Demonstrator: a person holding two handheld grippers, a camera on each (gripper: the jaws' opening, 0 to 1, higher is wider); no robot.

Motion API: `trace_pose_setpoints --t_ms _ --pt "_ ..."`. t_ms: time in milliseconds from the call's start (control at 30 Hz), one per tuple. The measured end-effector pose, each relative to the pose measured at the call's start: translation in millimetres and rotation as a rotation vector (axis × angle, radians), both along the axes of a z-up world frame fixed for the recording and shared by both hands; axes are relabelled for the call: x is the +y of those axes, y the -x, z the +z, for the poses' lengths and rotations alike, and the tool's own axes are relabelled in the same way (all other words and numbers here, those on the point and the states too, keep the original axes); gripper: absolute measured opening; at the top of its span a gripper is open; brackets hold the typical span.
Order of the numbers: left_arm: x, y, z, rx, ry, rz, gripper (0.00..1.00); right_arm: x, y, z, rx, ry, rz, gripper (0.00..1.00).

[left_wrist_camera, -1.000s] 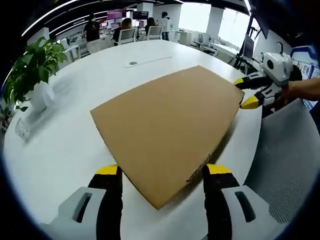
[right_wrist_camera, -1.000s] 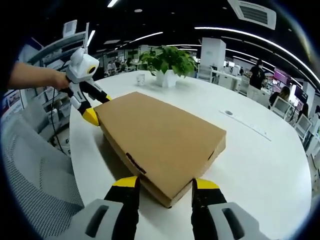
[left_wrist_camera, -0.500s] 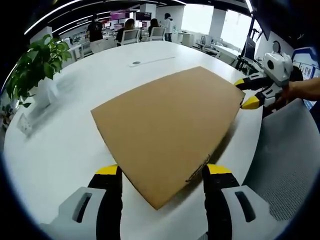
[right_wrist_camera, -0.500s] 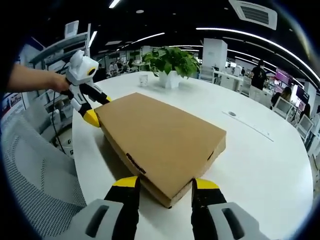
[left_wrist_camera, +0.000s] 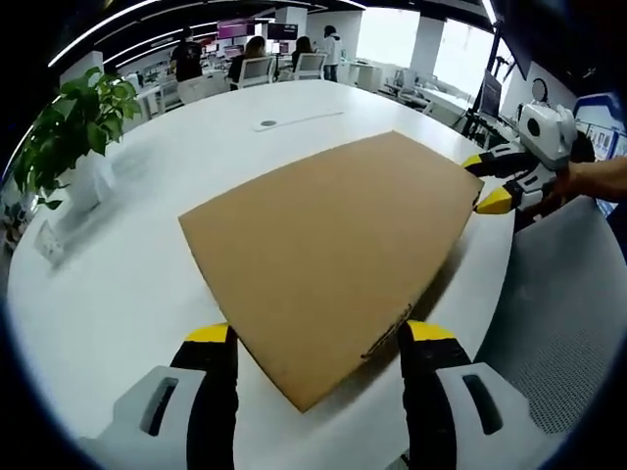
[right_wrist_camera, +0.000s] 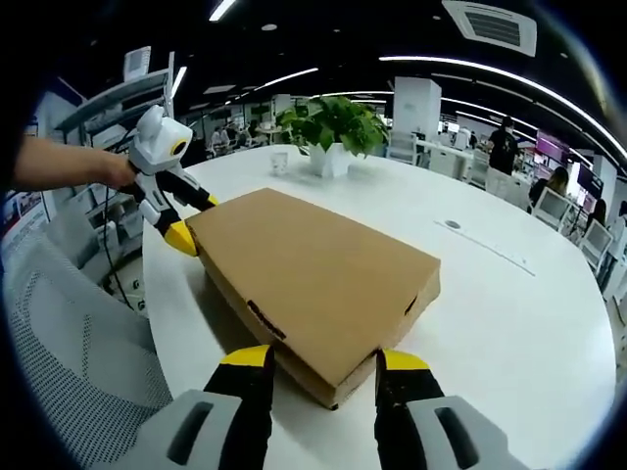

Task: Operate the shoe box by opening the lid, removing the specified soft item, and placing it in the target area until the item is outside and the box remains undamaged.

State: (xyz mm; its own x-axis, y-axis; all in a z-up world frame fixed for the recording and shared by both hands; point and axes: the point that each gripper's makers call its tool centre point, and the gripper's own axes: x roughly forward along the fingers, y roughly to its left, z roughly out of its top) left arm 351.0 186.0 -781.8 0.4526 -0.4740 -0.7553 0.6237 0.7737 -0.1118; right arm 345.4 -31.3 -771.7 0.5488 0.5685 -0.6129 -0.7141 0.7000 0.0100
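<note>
Little had shifted over the last second: both views drifted slightly while the shoe box [left_wrist_camera: 328,259] stayed flat and shut on the white table [left_wrist_camera: 118,294]. Its near corner sat between the spread jaws of the left gripper [left_wrist_camera: 318,343], released and gripping nothing. At the opposite corner the right gripper [right_wrist_camera: 320,360] likewise straddled the cardboard with jaws apart. With the lid unraised, the task appeared barely begun, and the soft item presumably lay unseen inside. A potted plant [left_wrist_camera: 73,122] stood nearby.

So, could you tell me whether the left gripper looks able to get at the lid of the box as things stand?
Probably yes: the left gripper is open astride a corner of the closed box, with nothing in between.
</note>
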Motion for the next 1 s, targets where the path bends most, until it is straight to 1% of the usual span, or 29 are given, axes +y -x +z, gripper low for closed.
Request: trace_pose_setpoints --t_ms 200,433,600,767,1000 --pt "-1 -0.1 3.7 -0.013 0.015 0.013 0.7 0 0 5.8 0.001 -0.015 -0.01 0.38" --pt "-3 0.3 13.7 -0.03 0.038 0.028 0.72 1 0 17.2 0.009 -0.051 -0.028 0.39" --pt "-3 1.2 21.8 -0.04 0.059 0.04 0.73 1 0 24.1 -0.002 -0.053 -0.021 0.4" --pt "-4 0.6 27.3 -0.048 0.064 0.042 0.74 1 -1 31.2 -0.009 -0.056 -0.02 0.41" --pt "-3 -0.6 38.6 -0.065 0.069 0.048 0.73 2 -2 44.1 -0.024 -0.07 -0.015 0.42"
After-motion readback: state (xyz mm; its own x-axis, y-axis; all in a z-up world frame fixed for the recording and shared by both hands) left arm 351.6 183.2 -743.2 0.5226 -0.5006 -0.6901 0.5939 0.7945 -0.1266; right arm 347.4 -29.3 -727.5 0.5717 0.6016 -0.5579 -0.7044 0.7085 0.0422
